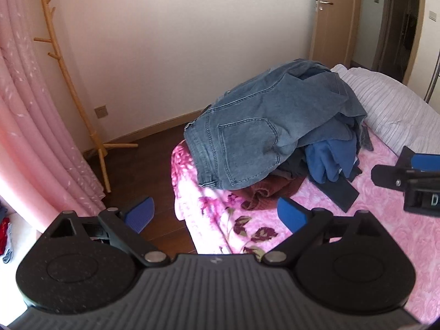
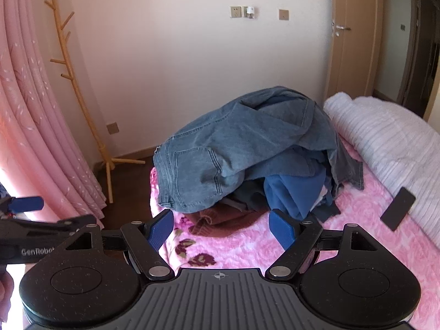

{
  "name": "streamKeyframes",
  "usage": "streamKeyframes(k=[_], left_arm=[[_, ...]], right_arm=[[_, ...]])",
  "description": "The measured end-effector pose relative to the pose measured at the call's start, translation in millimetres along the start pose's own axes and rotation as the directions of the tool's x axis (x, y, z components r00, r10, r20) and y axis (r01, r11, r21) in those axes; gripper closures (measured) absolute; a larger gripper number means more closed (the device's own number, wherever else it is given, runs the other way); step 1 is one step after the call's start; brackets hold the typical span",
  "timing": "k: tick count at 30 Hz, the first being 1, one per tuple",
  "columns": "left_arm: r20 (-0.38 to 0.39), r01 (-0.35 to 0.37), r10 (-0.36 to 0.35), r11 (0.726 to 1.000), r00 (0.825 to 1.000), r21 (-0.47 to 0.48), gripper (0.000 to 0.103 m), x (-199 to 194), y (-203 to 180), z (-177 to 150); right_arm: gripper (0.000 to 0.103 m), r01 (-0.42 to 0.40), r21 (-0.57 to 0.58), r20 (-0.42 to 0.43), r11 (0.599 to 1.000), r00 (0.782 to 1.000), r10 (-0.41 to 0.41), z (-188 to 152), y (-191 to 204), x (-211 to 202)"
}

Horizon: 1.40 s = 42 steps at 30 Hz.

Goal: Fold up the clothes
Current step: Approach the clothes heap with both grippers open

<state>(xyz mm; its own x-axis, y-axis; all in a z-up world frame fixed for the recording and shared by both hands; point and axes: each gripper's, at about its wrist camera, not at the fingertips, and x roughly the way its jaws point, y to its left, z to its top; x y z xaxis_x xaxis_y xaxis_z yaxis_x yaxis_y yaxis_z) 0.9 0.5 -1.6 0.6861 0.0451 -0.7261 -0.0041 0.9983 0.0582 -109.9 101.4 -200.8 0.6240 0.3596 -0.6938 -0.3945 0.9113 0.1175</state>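
Note:
A heap of clothes lies on the pink flowered bed (image 1: 385, 247) (image 2: 247, 247). Blue jeans (image 1: 261, 126) (image 2: 233, 151) drape over the top, back pocket showing. Under them are a bright blue garment (image 1: 330, 156) (image 2: 291, 189), a dark grey one and a maroon knit (image 1: 269, 189) (image 2: 220, 220). My left gripper (image 1: 217, 214) is open and empty, held short of the heap near the bed's corner. My right gripper (image 2: 222, 229) is open and empty, just in front of the maroon knit. Each gripper shows at the edge of the other's view: the right one in the left wrist view (image 1: 412, 176), the left one in the right wrist view (image 2: 27, 220).
A white striped quilt (image 1: 390, 101) (image 2: 385, 143) lies rolled along the bed's far right. A black phone (image 2: 398, 208) rests beside it. A wooden coat stand (image 1: 63, 68) (image 2: 74, 82) and pink curtains (image 1: 33, 137) stand left over dark floor. A door (image 2: 354, 33) is at the back right.

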Motion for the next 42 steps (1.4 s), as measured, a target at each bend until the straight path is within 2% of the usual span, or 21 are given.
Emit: streamKeyframes(k=[4, 5, 10, 18, 42], left_arm=[[-0.004, 0.006, -0.006, 1.000, 1.000, -0.002, 0.008, 7, 2, -2], [-0.005, 0.008, -0.008, 1.000, 1.000, -0.003, 0.008, 9, 2, -3], [-0.010, 0.016, -0.016, 1.000, 1.000, -0.006, 0.008, 19, 4, -5], [-0.054, 0.015, -0.016, 1.000, 0.998, -0.012, 0.008, 33, 9, -8], [-0.056, 0.040, -0.038, 0.999, 0.998, 0.030, 0.008, 41, -10, 5]], right_arm=[[0.024, 0.023, 0.003, -0.053, 1.000, 0.998, -0.023, 5, -6, 10], [0.024, 0.044, -0.016, -0.050, 0.999, 0.998, -0.044, 5, -3, 14], [0.024, 0.051, -0.022, 0.007, 0.998, 0.999, -0.050, -6, 3, 20], [0.024, 0.008, -0.021, -0.041, 1.000, 0.999, -0.009, -11, 6, 34], [0.024, 0.021, -0.007, -0.054, 1.000, 0.998, -0.021, -4, -10, 41]])
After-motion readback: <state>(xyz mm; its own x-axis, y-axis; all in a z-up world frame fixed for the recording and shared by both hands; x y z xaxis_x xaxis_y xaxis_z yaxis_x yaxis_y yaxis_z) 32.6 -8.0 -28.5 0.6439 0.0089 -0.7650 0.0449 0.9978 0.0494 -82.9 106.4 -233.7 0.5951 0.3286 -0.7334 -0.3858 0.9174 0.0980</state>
